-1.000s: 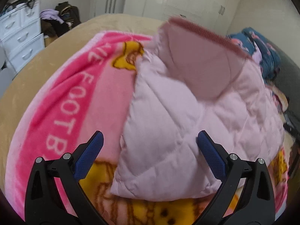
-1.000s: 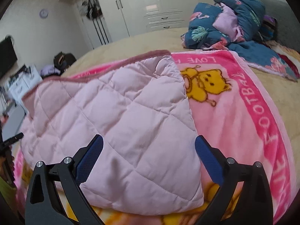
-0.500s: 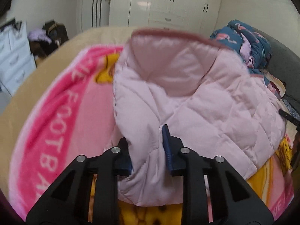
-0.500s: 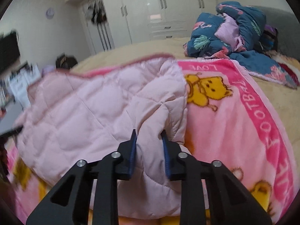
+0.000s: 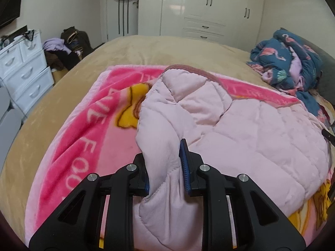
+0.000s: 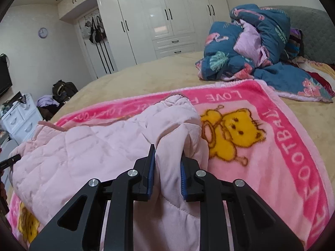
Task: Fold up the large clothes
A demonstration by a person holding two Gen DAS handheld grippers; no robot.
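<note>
A big pale pink quilted jacket (image 5: 240, 129) lies in the middle of both pictures, on top of a bright pink bear blanket (image 5: 83, 138) that is spread over a tan bed (image 5: 159, 48). The blanket likely gives the jacket a flat, soft place for folding. The left gripper (image 5: 164, 167) sits at the bottom middle of its picture, and its blue pads are squeezed close with a thick bunch of the jacket's near edge between them. The right gripper (image 6: 167, 171) sits at the bottom middle of its picture and pinches another bunch of the near edge the same way. Each one holds a side, so I think the edge can be lifted evenly and laid over the rest. Both grippers point forward and a little down across the bed, low over the cloth. A blue flowery heap of bedding (image 6: 257, 48) sits in the upper right, well apart.
</note>
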